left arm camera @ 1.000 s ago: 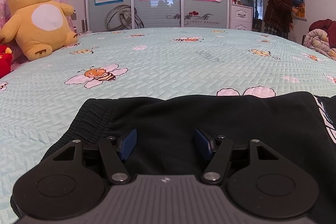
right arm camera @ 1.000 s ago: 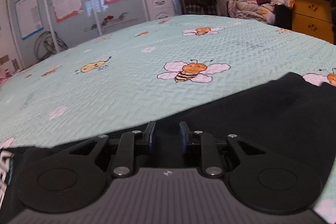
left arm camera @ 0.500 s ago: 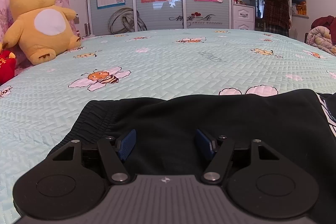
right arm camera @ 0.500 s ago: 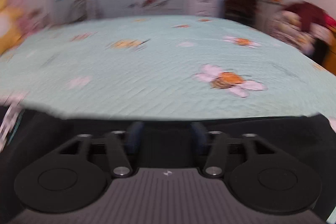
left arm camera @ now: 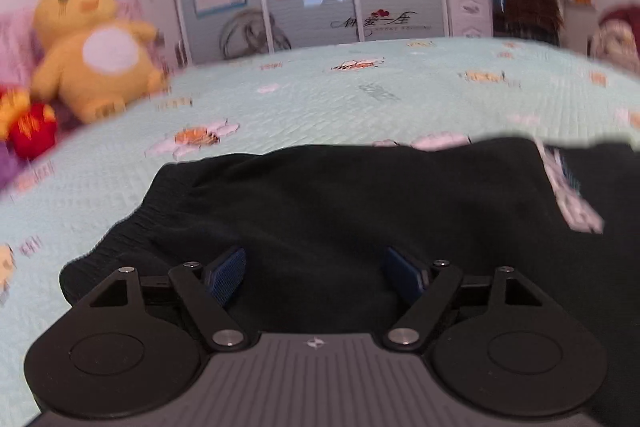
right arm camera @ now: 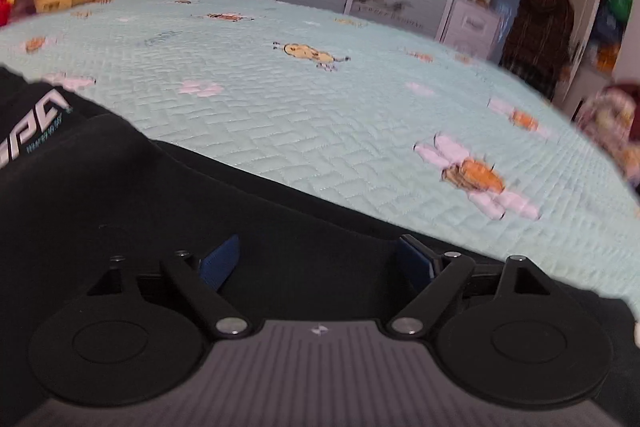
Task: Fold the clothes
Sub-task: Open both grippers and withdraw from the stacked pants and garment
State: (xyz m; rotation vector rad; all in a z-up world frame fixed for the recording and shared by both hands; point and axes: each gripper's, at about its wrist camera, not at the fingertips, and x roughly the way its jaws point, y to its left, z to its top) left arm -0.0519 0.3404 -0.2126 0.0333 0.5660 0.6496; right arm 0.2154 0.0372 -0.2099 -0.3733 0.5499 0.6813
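So the black garment with the ribbed elastic band and white lettering (left arm camera: 360, 211) is spread over the lower half of both wrist views, lying flat on the pale green quilted bedspread printed with bees and flowers (left arm camera: 320, 99). The left gripper (left arm camera: 316, 273) sits low over the cloth, its blue pads spread wide, gripping nothing; its jaws have just been opening. Same for the right gripper (right arm camera: 318, 261): jaws just opened, wide apart, only flat fabric under the gap. Upper left there's a yellow plush toy with a white belly (left arm camera: 94, 51). A person in a dark checked top (right arm camera: 540, 27) stands upper right.
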